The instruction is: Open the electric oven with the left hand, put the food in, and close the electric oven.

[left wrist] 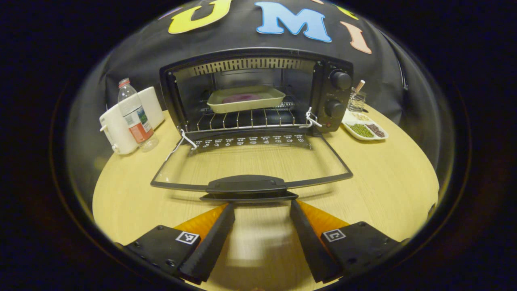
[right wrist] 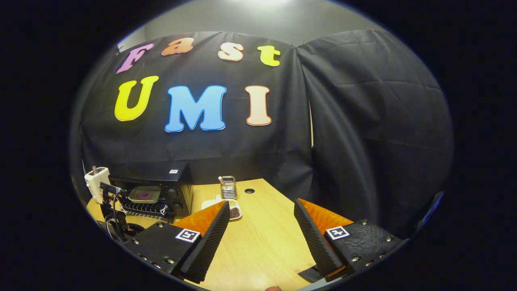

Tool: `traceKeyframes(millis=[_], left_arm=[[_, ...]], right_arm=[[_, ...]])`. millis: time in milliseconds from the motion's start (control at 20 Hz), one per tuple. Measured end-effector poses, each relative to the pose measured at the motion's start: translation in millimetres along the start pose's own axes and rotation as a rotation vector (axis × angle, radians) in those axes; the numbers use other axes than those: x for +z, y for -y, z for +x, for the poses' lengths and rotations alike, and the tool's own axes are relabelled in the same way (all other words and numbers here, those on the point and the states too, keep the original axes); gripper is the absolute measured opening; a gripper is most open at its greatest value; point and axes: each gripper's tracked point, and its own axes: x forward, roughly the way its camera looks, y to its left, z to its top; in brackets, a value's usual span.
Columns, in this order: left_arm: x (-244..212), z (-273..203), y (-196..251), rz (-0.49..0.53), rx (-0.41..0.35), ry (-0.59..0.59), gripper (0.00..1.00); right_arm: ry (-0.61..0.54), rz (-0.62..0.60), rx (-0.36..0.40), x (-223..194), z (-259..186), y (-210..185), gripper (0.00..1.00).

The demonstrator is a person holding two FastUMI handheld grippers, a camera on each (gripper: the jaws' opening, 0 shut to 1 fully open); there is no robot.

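Observation:
The black electric oven (left wrist: 258,93) stands on the wooden table with its glass door (left wrist: 250,163) folded down flat. A cream baking dish (left wrist: 245,98) with purple food in it rests on the wire rack inside. My left gripper (left wrist: 261,208) is open, its fingertips just in front of the door handle (left wrist: 245,184) without touching it. In the right gripper view, my right gripper (right wrist: 258,210) hangs open and empty over the table, far to the right of the oven (right wrist: 151,193), where the dish (right wrist: 144,194) shows inside. The left gripper (right wrist: 112,202) is seen before the oven.
Left of the oven stand a white appliance (left wrist: 121,121) and a water bottle (left wrist: 135,115). To its right are a divided snack dish (left wrist: 365,128) and a small glass holder (left wrist: 356,99). The table (right wrist: 262,238) has a cable hole (right wrist: 249,190) near the back edge.

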Motion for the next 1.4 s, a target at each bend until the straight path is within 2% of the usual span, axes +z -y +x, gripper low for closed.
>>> traceKeyframes(millis=[50, 100, 150, 200, 250, 300, 400, 450, 550, 600, 650, 700, 750, 800, 850, 900, 1300, 1350, 1400], left_arm=[[1.1, 0.0, 0.0, -0.009, 0.000, 0.012, 0.99], [2.4, -0.2, -0.5, -0.015, -0.003, 0.018, 0.95], [1.9, -0.2, -0.8, -0.023, -0.006, 0.017, 1.00], [2.5, -1.4, -0.9, -0.030, -0.010, 0.015, 0.95], [4.1, -3.2, -1.5, -0.027, -0.010, 0.019, 1.00], [6.9, -6.2, -1.7, -0.021, -0.007, 0.031, 0.96], [13.3, -15.2, -1.2, -0.018, -0.002, 0.062, 0.96], [16.7, -20.3, -1.8, -0.014, 0.000, 0.079, 1.00], [22.4, -27.0, -2.2, -0.021, -0.001, 0.102, 0.95], [24.9, -29.9, -2.0, -0.026, -0.001, 0.108, 0.95], [27.0, -32.8, -3.1, -0.026, 0.000, 0.114, 1.00], [30.8, -35.3, -3.4, -0.021, 0.001, 0.124, 0.96], [34.7, -36.2, -3.0, -0.017, 0.002, 0.136, 1.00], [38.6, -37.4, -3.4, -0.019, 0.002, 0.150, 0.95], [43.3, -41.2, -3.5, -0.023, 0.003, 0.162, 1.00], [48.5, -44.8, -3.6, -0.024, 0.004, 0.171, 0.96], [98.3, -58.7, -7.4, -0.030, 0.010, 0.274, 0.95], [104.7, -57.0, -7.4, -0.038, 0.005, 0.285, 1.00], [111.3, -56.7, -8.1, -0.045, 0.000, 0.296, 0.96]], right_arm=[[-0.005, 0.001, 0.007, -3.4, 0.5, 0.0, 0.98], [-0.007, -0.013, 0.009, -4.4, 1.8, 0.4, 0.98], [-0.002, -0.032, 0.013, -4.9, 2.6, 0.9, 0.98], [0.004, -0.044, 0.021, -3.1, 3.0, -0.3, 0.98], [0.008, -0.049, 0.031, -0.4, 3.1, -1.4, 0.98], [0.011, -0.048, 0.040, 1.6, 2.2, -4.2, 0.98], [0.009, -0.040, 0.059, 0.9, 2.8, -8.5, 0.98], [0.006, -0.038, 0.068, -0.6, 2.2, -10.6, 0.98], [0.005, -0.038, 0.084, -1.7, 5.2, -15.2, 0.98], [0.003, -0.039, 0.090, -2.3, 5.8, -17.5, 0.98], [0.002, -0.036, 0.096, -4.7, 4.6, -19.0, 0.98], [0.000, -0.035, 0.102, -5.1, 4.2, -21.0, 0.98], [-0.002, -0.034, 0.106, -6.8, 4.5, -21.6, 0.98], [-0.004, -0.034, 0.107, -8.2, 4.7, -22.0, 0.98], [-0.005, -0.034, 0.108, -9.0, 4.4, -22.4, 0.98], [-0.007, -0.034, 0.107, -9.0, 3.2, -22.6, 0.98], [-0.024, -0.051, 0.114, -9.3, 2.1, -35.0, 0.98], [-0.022, -0.054, 0.121, -9.1, 3.2, -37.5, 0.98], [-0.019, -0.058, 0.125, -8.9, 3.5, -38.8, 0.98]])
